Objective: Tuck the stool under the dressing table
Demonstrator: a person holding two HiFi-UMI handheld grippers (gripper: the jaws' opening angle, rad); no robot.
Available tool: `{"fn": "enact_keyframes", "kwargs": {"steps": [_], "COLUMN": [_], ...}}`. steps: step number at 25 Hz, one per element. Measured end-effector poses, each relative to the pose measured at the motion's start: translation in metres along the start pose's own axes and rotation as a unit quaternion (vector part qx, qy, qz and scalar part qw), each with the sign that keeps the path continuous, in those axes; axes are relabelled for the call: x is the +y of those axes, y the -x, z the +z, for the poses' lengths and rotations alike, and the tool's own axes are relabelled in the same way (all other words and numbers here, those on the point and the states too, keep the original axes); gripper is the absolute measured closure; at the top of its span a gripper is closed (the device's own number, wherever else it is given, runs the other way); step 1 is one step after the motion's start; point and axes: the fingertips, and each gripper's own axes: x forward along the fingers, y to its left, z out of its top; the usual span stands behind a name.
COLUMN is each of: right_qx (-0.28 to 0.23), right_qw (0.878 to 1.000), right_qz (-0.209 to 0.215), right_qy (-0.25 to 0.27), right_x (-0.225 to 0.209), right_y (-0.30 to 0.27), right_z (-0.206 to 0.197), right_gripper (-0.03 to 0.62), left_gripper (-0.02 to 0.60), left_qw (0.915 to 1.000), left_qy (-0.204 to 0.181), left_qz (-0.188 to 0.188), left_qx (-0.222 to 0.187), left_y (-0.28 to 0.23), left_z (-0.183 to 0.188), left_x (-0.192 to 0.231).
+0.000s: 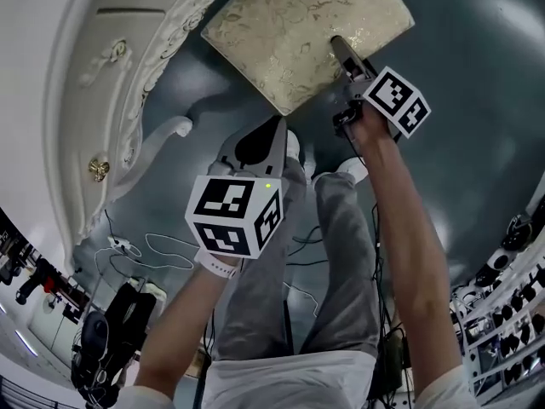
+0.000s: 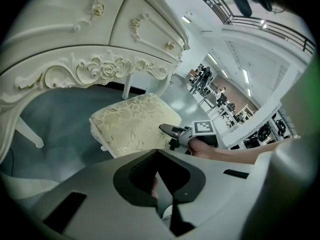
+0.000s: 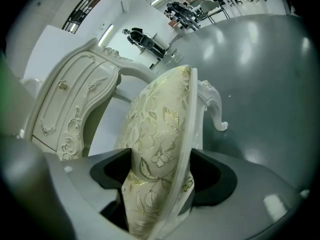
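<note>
right hand-held gripper [image 1: 343, 51]: clamped on the stool [image 1: 298, 32] seat's edge | left hand-held gripper [image 1: 274, 130]: closed, empty | stool: on grey floor [image 1: 477, 143], just beside the dressing table [image 1: 128, 75], outside its legs

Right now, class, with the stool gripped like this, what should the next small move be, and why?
Probably a short push. The right tool is clamped on the near edge of the stool, and the padded seat lies outside the carved front of the dressing table, with only one corner close to it. I would slide the stool a little toward the opening under the table, since it is not tucked in yet.
</note>
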Motion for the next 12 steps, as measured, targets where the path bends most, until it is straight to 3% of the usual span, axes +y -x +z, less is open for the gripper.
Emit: {"fn": "enact_keyframes", "kwargs": {"steps": [8, 12], "right_qx": [-0.004, -0.008], "right_qw": [1.0, 1.0], "right_qz": [-0.003, 0.013], "right_qy": [0.0, -0.006], "right_x": [0.004, 0.018], "right_y": [-0.007, -0.002], "right_z": [-0.002, 0.016], "right_gripper": [0.21, 0.21], "left_gripper": [0.58, 0.58], "left_qw": [0.9997, 0.9997], "left_qy": [0.019, 0.015], "left_qz": [0.01, 0.011], "left_qx": [-0.009, -0.018], "left_y": [0.004, 0.01], "left_z": [0.001, 0.013], "left_x": [0.028, 0.003]}}
